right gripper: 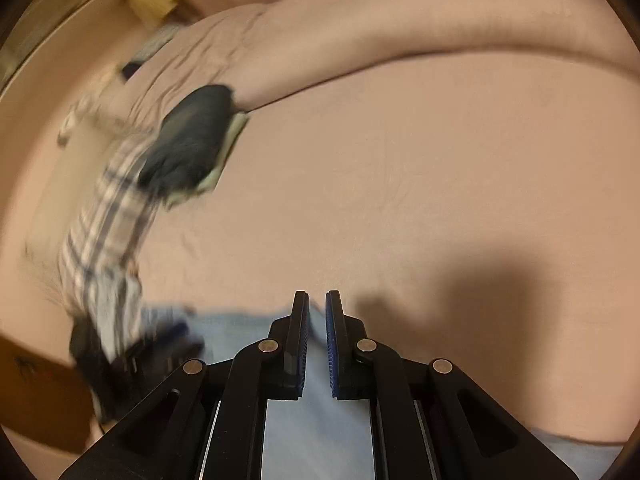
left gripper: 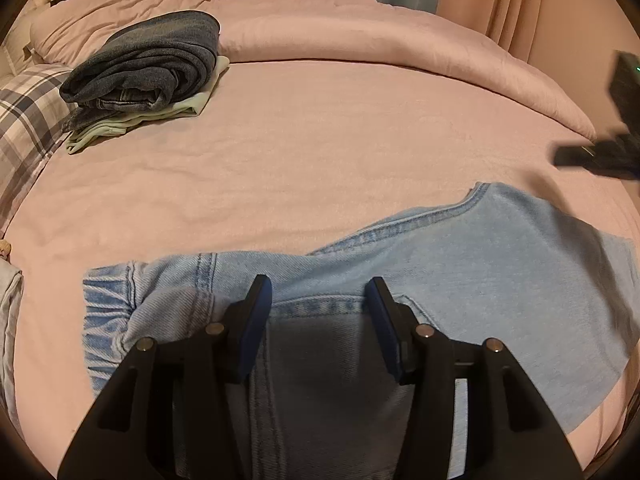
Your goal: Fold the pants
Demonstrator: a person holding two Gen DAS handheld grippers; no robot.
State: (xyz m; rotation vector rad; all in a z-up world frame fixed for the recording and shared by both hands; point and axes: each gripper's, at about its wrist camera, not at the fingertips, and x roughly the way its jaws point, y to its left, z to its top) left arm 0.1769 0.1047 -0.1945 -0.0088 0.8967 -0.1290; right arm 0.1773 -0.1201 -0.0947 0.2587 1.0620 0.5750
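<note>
The light blue pants (left gripper: 440, 280) are lying on the pink bed (left gripper: 300, 152), spread across its near edge with the elastic waistband toward the left and a leg reaching off to the right. The left claw (left gripper: 318, 312) is hovering just above the seat of the pants, its blue-padded fingers (left gripper: 256, 328) standing wide apart and grasping nothing, its shadow falling on the denim below.

The right claw (right gripper: 317, 344) is sitting over the pale blue cloth (right gripper: 316, 432) at the bed's edge (this view is blurred on the left side). Its fingers are drawn nearly together with only a slim gap showing between the pads; whether any cloth is pinched there I cannot tell. In the left view it is showing as a dark shape (left gripper: 600, 152) at the far right, above the pants leg.

Further back, a folded pile of dark jeans (left gripper: 148, 64) is resting on a pale green garment (left gripper: 120, 128), beside a plaid pillow (left gripper: 28, 120). A bunched pink blanket (left gripper: 360, 32) is lying along the far side.
</note>
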